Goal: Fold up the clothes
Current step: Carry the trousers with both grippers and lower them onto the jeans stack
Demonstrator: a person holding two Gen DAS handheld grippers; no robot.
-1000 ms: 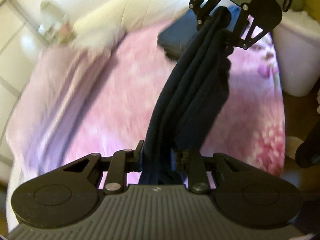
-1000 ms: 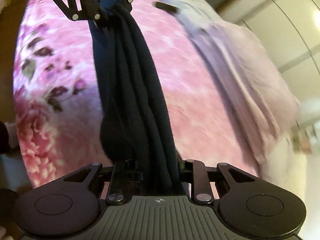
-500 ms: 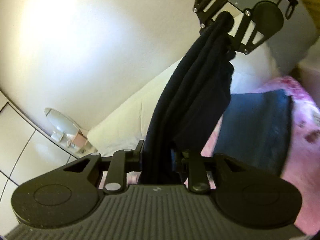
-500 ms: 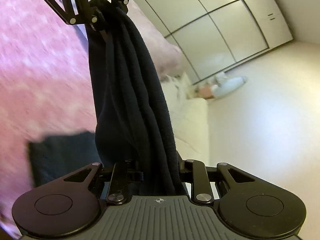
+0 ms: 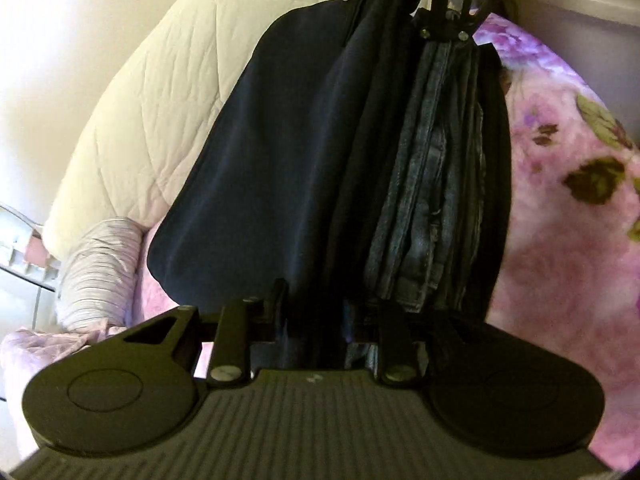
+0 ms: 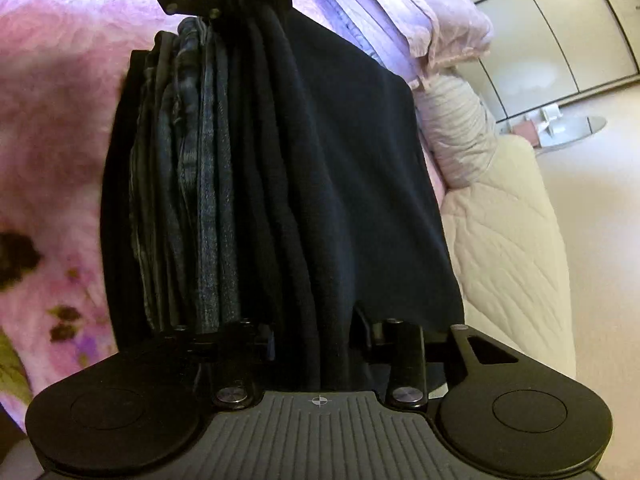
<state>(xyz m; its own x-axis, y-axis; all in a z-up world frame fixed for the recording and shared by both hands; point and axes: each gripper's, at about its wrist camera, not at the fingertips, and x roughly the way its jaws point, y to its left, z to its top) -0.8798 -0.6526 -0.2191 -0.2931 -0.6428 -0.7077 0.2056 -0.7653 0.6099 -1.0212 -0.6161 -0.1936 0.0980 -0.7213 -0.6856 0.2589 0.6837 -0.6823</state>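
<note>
dark folded garment point(image 5: 280, 168) stretched between both grippers, left gripper point(image 5: 314, 320) and right gripper point(image 6: 314, 332) jaws clamped on it, folded jeans point(image 6: 200, 184) alongside, bed point(image 5: 560, 240) mostly hidden

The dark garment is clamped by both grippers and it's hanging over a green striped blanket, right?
Not quite: the blanket is pink and floral, not green striped, as the left wrist view shows. The dark garment is indeed clamped by the left gripper and right gripper.

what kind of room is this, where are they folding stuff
Most likely a bedroom. The dark garment is held over a bed with a pink floral blanket, a cream quilted cover lies alongside, and pale wardrobe doors line the far wall.
</note>
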